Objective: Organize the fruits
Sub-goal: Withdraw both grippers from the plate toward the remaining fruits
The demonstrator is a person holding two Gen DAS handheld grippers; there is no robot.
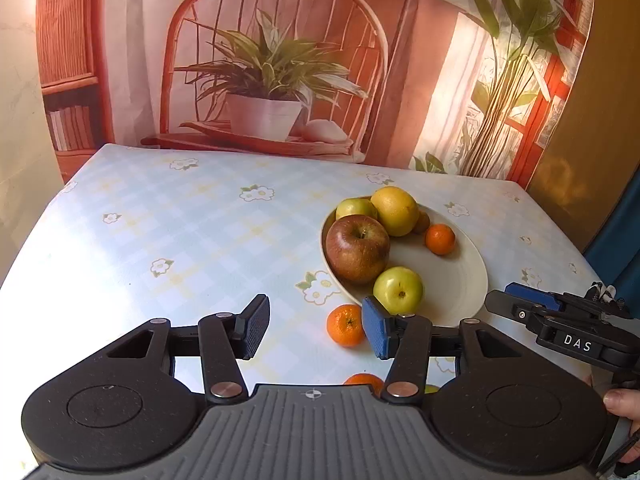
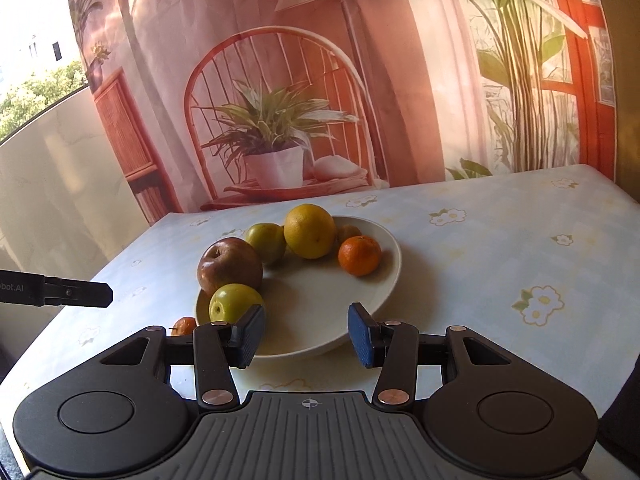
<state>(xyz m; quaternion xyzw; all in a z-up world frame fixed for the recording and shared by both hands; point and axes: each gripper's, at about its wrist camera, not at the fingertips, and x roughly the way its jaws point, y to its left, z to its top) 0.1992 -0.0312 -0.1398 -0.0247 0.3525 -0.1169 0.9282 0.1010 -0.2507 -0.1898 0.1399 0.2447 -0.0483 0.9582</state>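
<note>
Your left gripper [image 1: 316, 328] hangs wide apart over the tablecloth [image 1: 160, 232], a tangerine [image 1: 346, 325] beside the fruit plate [image 1: 460, 280].

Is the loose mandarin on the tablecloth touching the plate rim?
Apart. In the left wrist view, a strip of tablecloth shows between the small orange mandarin and the rim of the cream ceramic plate.
</note>
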